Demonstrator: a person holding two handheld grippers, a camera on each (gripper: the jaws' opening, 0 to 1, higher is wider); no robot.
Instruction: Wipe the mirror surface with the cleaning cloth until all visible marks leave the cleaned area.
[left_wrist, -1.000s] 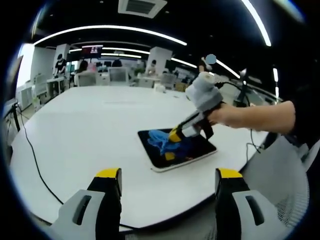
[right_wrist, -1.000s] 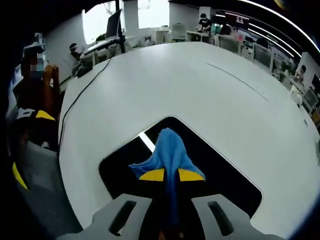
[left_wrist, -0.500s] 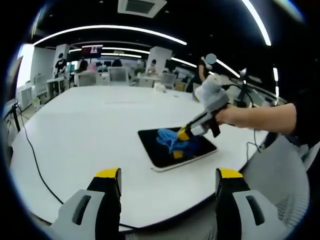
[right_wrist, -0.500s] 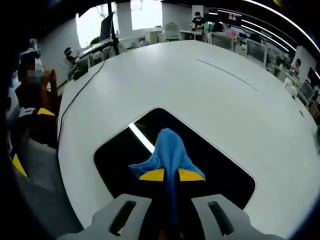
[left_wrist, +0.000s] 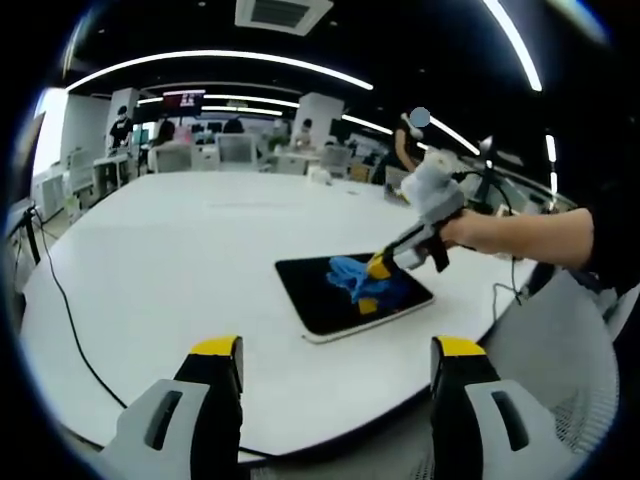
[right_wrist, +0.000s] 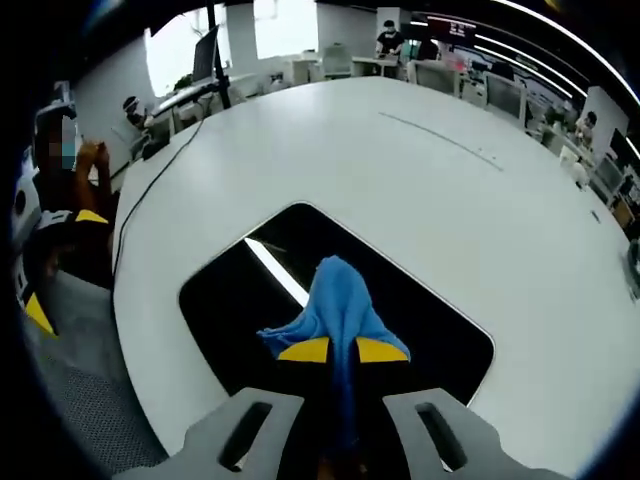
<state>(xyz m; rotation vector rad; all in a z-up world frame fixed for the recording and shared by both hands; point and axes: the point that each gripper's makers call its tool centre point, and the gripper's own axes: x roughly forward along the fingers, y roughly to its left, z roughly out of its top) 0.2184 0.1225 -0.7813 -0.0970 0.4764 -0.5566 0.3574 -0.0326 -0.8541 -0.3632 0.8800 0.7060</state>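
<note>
Mirror (right_wrist: 420, 330) under cloth (right_wrist: 338, 305) in right tool (right_wrist: 341, 349)

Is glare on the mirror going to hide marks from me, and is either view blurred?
Right gripper view: a bright ceiling-light streak crosses the mirror left of the cloth; the rest reflects dark. Left gripper view: the mirror reads nearly black; right gripper looks slightly soft. Fisheye bends the table edge.

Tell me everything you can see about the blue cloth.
The cloth is bright blue, soft and crumpled, like a microfibre rag. It is bunched into a loose heap, pinched between the yellow-tipped jaws of the right gripper, with a strip trailing back between them. Its front part rests on the dark, glossy mirror, which lies flat on the white table. In the left gripper view the cloth sits on the mirror's far half, toward the edge nearer the hand.
</note>
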